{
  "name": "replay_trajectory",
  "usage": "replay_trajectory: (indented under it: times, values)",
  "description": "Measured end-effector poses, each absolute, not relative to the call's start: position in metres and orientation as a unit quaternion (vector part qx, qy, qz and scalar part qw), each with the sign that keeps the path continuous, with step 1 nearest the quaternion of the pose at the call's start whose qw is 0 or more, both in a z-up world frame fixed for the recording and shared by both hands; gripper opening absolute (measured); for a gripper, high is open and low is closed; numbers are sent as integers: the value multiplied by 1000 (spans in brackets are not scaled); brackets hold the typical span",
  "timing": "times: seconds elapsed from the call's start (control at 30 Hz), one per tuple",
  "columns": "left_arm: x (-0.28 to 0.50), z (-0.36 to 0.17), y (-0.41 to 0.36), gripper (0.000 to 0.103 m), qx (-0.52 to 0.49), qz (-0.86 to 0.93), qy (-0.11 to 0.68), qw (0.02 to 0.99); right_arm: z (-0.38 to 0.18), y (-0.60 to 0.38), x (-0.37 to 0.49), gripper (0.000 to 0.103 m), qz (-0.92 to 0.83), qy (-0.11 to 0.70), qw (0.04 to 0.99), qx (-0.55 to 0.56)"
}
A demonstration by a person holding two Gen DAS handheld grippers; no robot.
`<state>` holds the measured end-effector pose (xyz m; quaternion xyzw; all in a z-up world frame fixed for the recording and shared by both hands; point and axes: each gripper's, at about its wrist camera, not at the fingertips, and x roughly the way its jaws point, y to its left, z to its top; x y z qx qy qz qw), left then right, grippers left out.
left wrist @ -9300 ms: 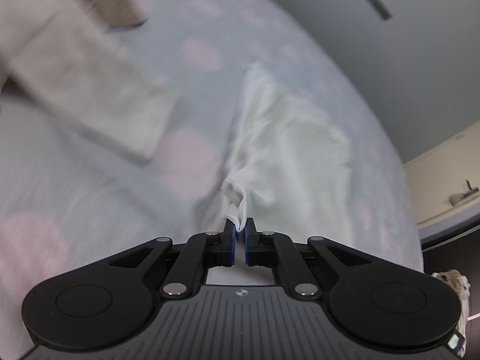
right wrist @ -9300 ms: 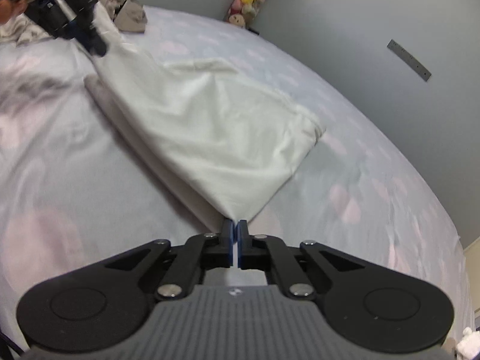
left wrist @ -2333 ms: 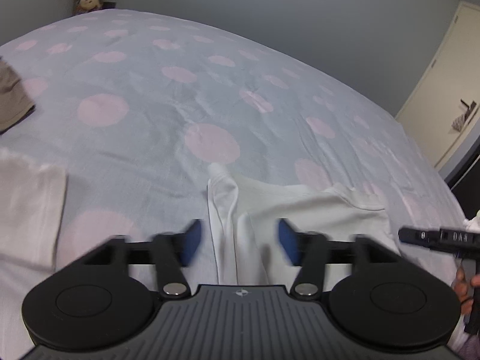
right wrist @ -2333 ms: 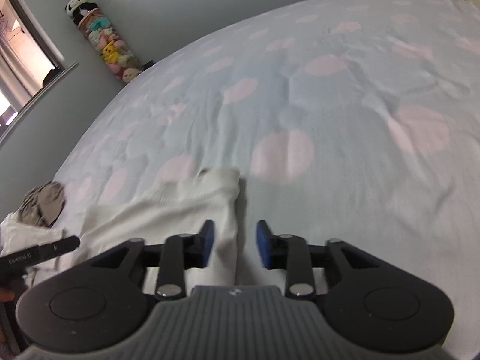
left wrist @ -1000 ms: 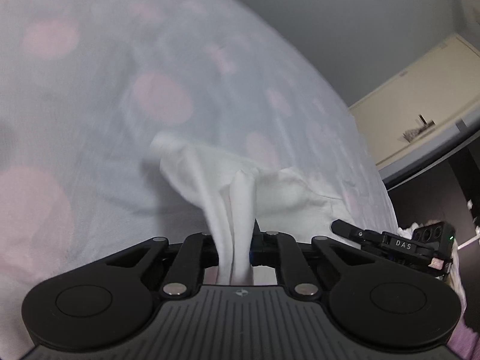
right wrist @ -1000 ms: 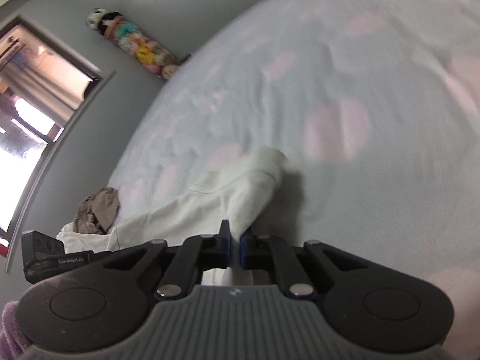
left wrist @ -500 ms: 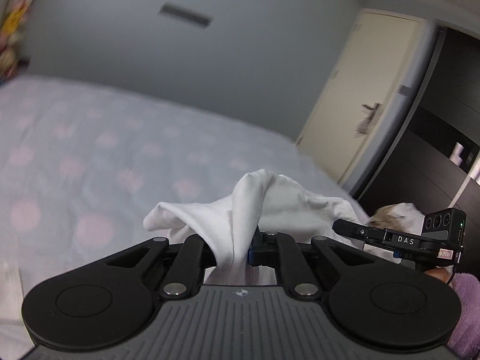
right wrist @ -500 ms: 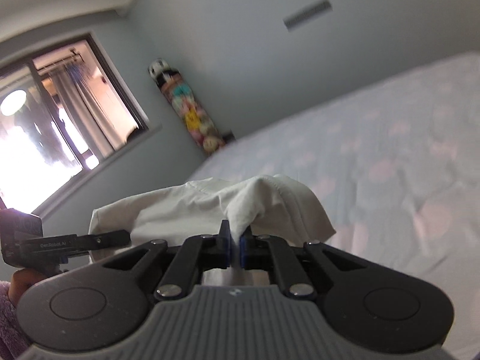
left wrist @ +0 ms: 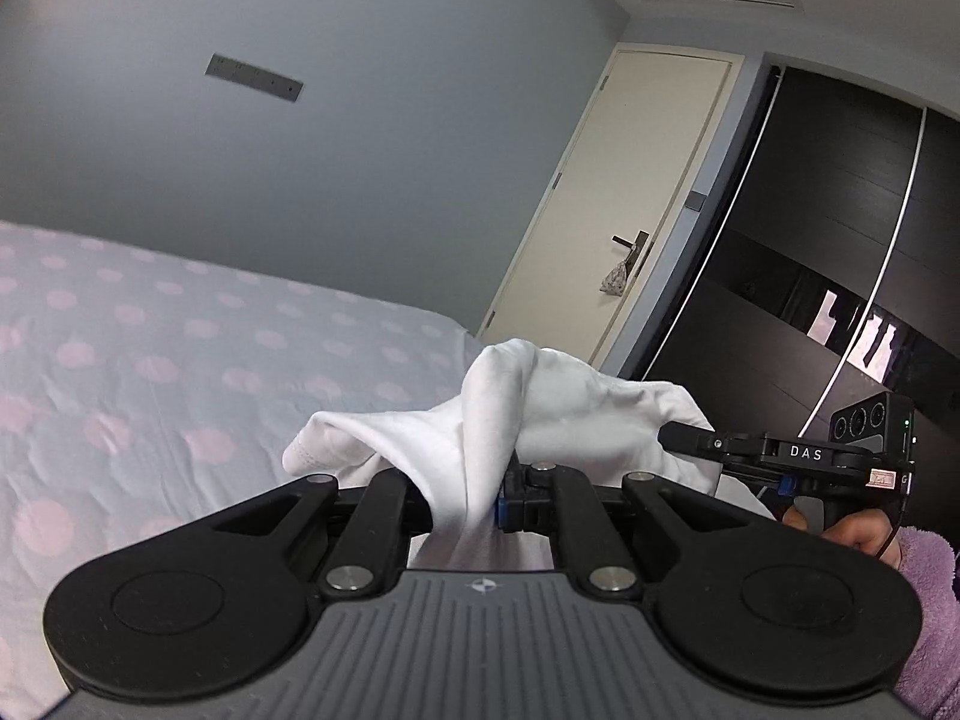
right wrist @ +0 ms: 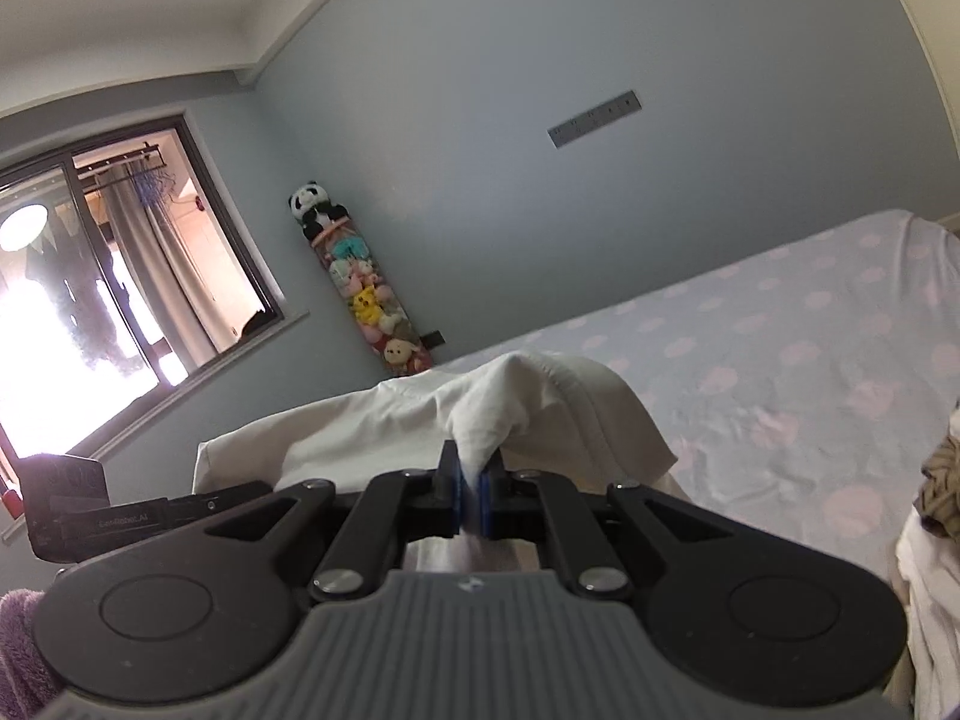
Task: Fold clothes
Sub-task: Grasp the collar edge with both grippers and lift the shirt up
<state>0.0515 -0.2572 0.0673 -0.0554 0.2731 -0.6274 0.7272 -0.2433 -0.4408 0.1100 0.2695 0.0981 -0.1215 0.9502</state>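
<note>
- Left gripper (left wrist: pixel 503 495), black two-finger tool w/ blue pads, was clamped tight on a bunched fold of the white cotton garment (left wrist: pixel 576 414); cloth spilled over the left finger and hid that pad.
- Right gripper (right wrist: pixel 472 495), same build, was pinched shut on another bunch of the same garment (right wrist: pixel 420 420), a peak of fabric standing up betw. the blue pads.
- Garment was up in the air, strung betw. the two tools, above the pale grey bedsheet with pink dots (left wrist: pixel 180 360); no part of it visibly touched the bed in either view, though the lower hem was hidden below the tools.
- Both tools pointed near level, so the cloth draped fwd and down from each pinch. Prob. held this way so gravity pulls the piece flat and the two held spots act as corners of a fold line.
- In the left view the other tool sat just to the right, held by a hand (left wrist: pixel 852 534) in a fluffy purple sleeve (left wrist: pixel 924 600); the two were near each other, so the span sagged rather than pulled taut.
- Judgement: lift-and-shake stage, fold itself not yet laid; next prob. needs hands spread apart, then lowered to the sheet.
- A heap of other clothes (right wrist: pixel 936 546) lay at the right edge of the right view, white w/ a brownish piece on top, presumably waiting.
</note>
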Motion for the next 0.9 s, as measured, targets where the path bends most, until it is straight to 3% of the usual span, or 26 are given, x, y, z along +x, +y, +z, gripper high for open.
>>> replay_trajectory:
  times: [0.3, 0.57, 0.9]
  values:
    - [80, 29, -222, 7, -68, -591, 309, 742, 63, -440, -204, 7, -84, 144, 935, 314]
    - [113, 29, -147, 7, -88, -537, 323, 775, 43, -409, -129, 7, 3, 160, 926, 342]
    - [126, -2, -179, 7, -85, -573, 374, 725, 20, -418, -135, 7, 0, 182, 909, 375]
